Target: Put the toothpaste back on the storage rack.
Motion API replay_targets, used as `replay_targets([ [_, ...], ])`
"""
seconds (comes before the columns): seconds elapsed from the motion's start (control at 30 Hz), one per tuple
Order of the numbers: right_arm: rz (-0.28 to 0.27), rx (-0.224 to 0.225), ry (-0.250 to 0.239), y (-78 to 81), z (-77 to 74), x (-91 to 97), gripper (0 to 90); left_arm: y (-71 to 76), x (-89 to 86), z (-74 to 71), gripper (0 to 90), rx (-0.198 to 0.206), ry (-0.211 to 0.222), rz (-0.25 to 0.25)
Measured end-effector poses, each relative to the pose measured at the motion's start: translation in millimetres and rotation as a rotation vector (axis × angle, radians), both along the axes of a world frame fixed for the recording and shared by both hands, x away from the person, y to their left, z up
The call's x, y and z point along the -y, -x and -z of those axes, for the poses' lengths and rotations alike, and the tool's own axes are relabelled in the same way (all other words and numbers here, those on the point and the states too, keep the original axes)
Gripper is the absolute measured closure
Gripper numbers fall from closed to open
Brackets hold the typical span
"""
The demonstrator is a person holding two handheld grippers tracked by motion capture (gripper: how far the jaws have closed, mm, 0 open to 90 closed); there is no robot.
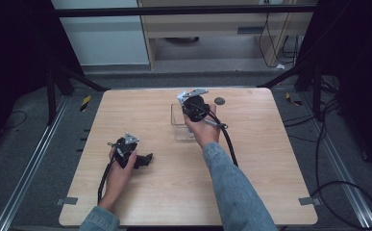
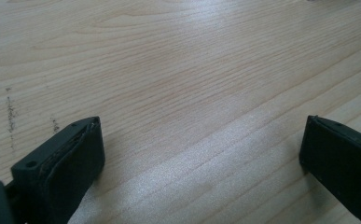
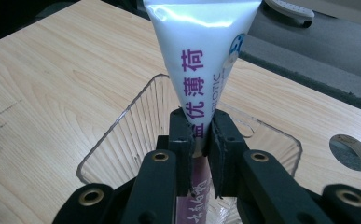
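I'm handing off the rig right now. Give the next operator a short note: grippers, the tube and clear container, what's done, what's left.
Right gripper: shut on the white tube, holding it upright over the clear container, lower end inside the rim.
Left gripper: open, empty, low over the bare table.
Done: tube picked up and brought to the container.
Left, probably: lower the tube in and release it.

Tube (image 3: 201,60) top cut off; cap end hidden

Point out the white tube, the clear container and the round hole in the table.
white tube (image 3: 201,51), right gripper view, its flat printed face.
clear container (image 3: 122,135), right gripper view, its ribbed left wall.
round hole (image 3: 351,151), right gripper view, its dark middle.
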State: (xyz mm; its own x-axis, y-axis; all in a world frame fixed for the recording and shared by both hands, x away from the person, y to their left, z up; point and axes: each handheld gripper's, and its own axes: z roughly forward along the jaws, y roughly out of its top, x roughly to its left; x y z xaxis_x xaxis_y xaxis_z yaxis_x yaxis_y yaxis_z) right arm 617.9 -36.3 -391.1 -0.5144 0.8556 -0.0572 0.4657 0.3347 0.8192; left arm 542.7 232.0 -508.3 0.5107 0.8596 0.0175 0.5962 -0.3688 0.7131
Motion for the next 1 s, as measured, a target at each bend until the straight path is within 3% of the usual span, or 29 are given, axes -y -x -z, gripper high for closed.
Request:
replay_targets([
  [0.6,-0.018,-0.029,0.064,-14.3,-1.0,-20.0,80.1,0.0,0.3,0.1,0.0,0.001,0.003,-0.001],
  [1.0,-0.049,-0.024,0.113,-18.5,1.8,-34.8,79.6,-0.1,0.1,0.0,0.0,0.001,0.001,0.001],
])
